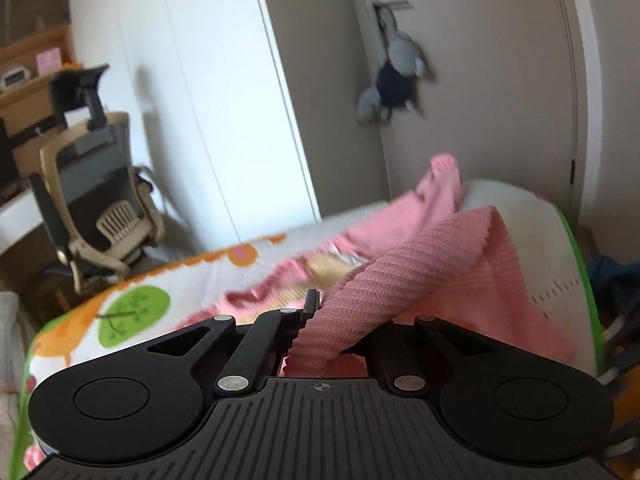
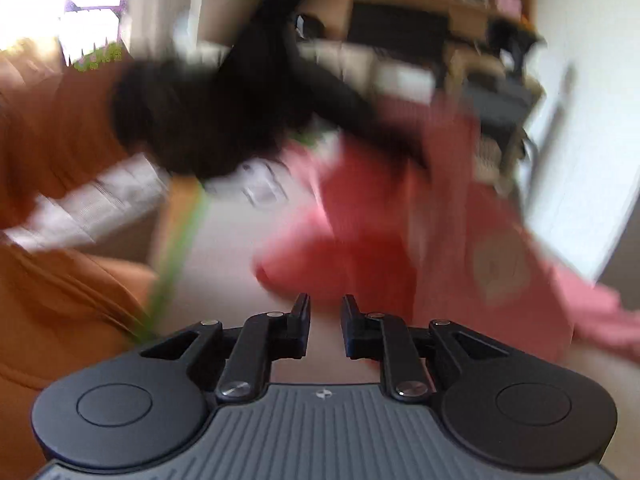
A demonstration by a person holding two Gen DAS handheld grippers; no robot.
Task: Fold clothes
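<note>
Pink ribbed knit fills the left gripper: its fingers are pinched together on a bunched edge of the sweater, and only the left finger shows, the other being buried under cloth. From that pinch the sweater runs up and away to the right, draped over the bed with its tree-print cover, and a loose end stands up at the far side near the door. The grasped part is lifted off the bed; the rest trails on it.

The right gripper holds nothing, its fingers a narrow gap apart. In its blurred view the sweater lies ahead and to the right of the fingertips, close to them and sloping away up and right; a dark shape beyond it may be the other gripper, though blur leaves that unsure.

My judgement: the free edge nearest the right gripper sits just ahead of it, so that hand is the one placed to take a second hold opposite the left pinch.
</note>
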